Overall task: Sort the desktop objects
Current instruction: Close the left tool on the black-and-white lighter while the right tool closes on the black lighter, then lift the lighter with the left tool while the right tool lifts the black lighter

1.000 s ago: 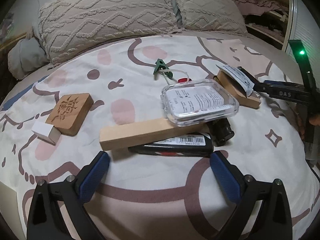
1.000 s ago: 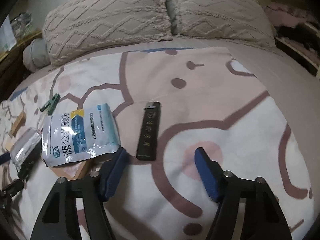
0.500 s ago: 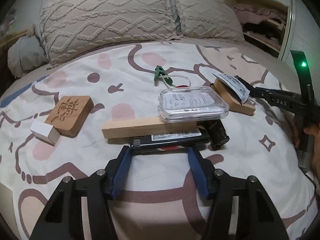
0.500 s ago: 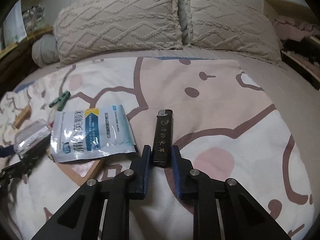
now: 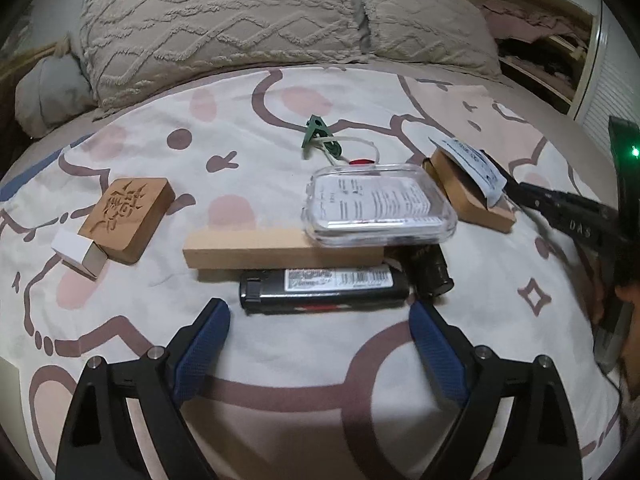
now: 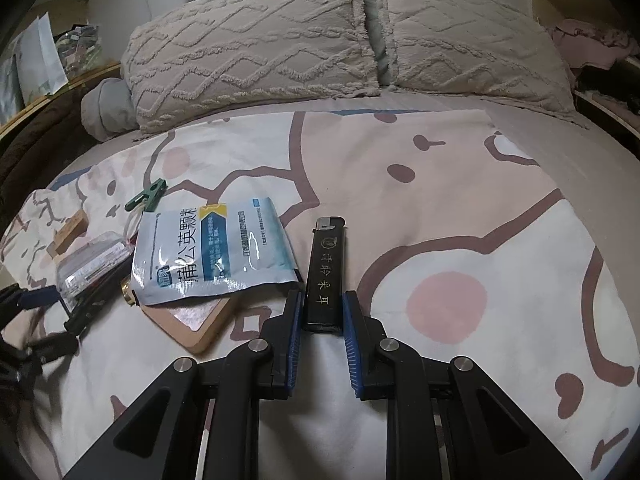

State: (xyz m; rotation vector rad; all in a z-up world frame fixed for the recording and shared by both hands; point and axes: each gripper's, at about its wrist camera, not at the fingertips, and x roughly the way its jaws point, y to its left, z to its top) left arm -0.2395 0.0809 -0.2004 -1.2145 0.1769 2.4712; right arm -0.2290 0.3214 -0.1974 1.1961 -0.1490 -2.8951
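Right gripper [image 6: 322, 312]: jaws pinch the near end of the black lighter with gold lettering [image 6: 326, 270]. Half a second ago they were just closing on it; a second ago they stood spread, the lighter lying between and beyond them. The lighter's far end appears to rest on the bedspread [image 6: 460, 240] — judged gripped, not yet lifted.

Left gripper [image 5: 320, 332]: jaws spread wide. Half a second ago they were drawn in close to the barcoded lighter [image 5: 324, 286]; now they stand apart and short of it, touching nothing. That lighter lies crosswise on the bedspread. Judged: the right side carries the sorting step; the left has backed off without a grasp.

Listed outward from the barcoded lighter:
- Wooden bar [image 5: 280, 254], just behind, touching or nearly so.
- Clear plastic case [image 5: 380, 210], resting on the bar's right end.
- Dark cylinder [image 5: 432, 272], at the lighter's right end, partly under the case; cannot tell what it is.
- Carved wooden block [image 5: 130, 218], well to the left, its near corner over a small white box [image 5: 76, 252].
- Flat wooden block [image 5: 472, 196], to the right, a blue sachet [image 6: 212, 248] lying across it.
- Green clip [image 5: 316, 132], farther back; a cord and a red item behind the case, mostly hidden.
- Pillows [image 5: 240, 28], at the far edge.

Case label too small to read.
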